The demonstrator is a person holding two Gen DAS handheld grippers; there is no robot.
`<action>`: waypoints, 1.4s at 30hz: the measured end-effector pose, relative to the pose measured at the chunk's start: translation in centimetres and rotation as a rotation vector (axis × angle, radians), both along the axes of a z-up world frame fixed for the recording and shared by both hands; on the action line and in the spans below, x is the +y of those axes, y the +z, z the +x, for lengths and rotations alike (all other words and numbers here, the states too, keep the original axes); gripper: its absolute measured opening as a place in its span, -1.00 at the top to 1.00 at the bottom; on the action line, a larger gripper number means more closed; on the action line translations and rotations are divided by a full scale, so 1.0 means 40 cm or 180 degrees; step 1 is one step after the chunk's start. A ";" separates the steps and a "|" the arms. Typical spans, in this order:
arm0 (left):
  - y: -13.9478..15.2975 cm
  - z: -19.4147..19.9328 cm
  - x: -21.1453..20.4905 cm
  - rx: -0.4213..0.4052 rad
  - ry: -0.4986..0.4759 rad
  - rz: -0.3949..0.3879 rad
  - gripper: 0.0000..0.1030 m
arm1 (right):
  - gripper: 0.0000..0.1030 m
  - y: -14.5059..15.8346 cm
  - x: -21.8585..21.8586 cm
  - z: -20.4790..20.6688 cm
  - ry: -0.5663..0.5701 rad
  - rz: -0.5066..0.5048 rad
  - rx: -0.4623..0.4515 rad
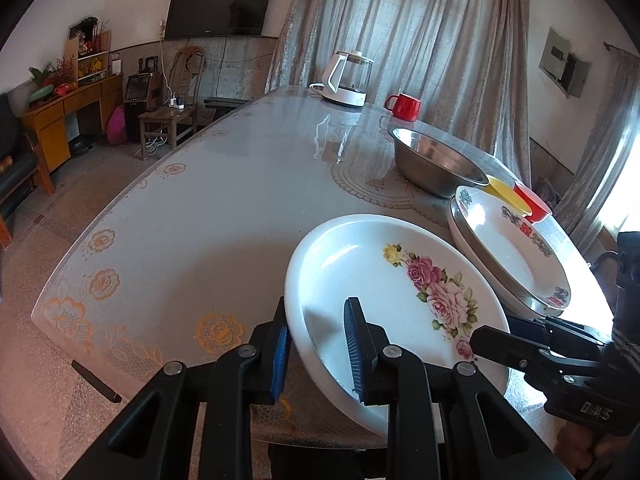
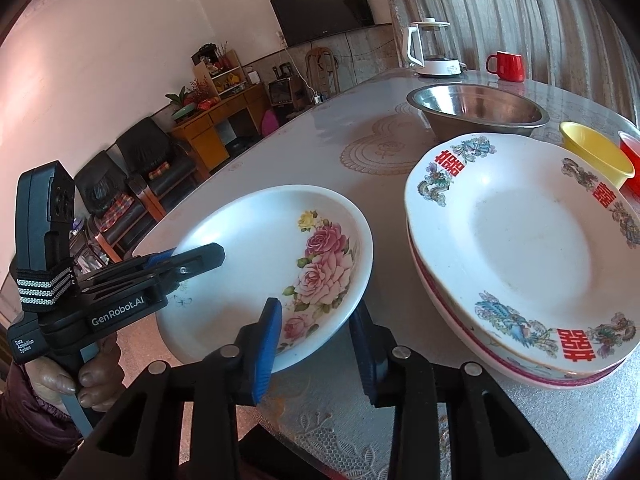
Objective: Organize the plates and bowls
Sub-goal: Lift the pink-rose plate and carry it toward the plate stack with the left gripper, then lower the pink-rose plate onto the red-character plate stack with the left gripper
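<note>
A white deep plate with pink roses lies near the table's front edge. My left gripper is shut on its left rim, one finger outside the wall and one inside. In the right wrist view the left gripper reaches in from the left. My right gripper has the plate's near right rim between its blue pads and looks shut on it. Its tip shows at the plate's right edge. To the right sits a stack of plates with red characters and dragons.
A steel bowl stands behind the stack, with a yellow bowl and a red bowl to its right. A white kettle and a red mug stand at the table's far end. The lace-covered table drops off at the left.
</note>
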State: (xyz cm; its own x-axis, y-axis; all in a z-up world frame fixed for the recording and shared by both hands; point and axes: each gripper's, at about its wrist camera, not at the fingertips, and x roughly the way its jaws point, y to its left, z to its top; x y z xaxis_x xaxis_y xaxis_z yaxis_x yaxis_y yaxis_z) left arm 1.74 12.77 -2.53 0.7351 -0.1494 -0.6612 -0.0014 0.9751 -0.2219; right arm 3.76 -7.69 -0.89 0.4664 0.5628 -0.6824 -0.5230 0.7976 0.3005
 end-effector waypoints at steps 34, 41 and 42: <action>0.133 0.137 -0.306 -0.0336 -0.0977 0.0001 0.50 | 0.33 0.116 -0.311 0.007 -0.1100 0.0414 -0.0346; 0.116 0.191 -0.366 -0.0221 -0.1125 0.0066 0.49 | 0.33 0.097 -0.365 0.031 -0.1316 0.0413 -0.0263; 0.112 0.197 -0.372 -0.0202 -0.1132 0.0076 0.49 | 0.33 0.092 -0.370 0.036 -0.1343 0.0396 -0.0245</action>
State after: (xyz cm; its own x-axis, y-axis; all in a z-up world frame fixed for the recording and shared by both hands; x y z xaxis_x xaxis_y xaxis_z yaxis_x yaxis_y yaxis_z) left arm 9.62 -2.10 1.94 0.6795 -0.3884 -0.6224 0.3520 0.9169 -0.1879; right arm 5.21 -22.48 2.81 0.7197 0.3879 -0.5758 -0.1841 0.9063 0.3804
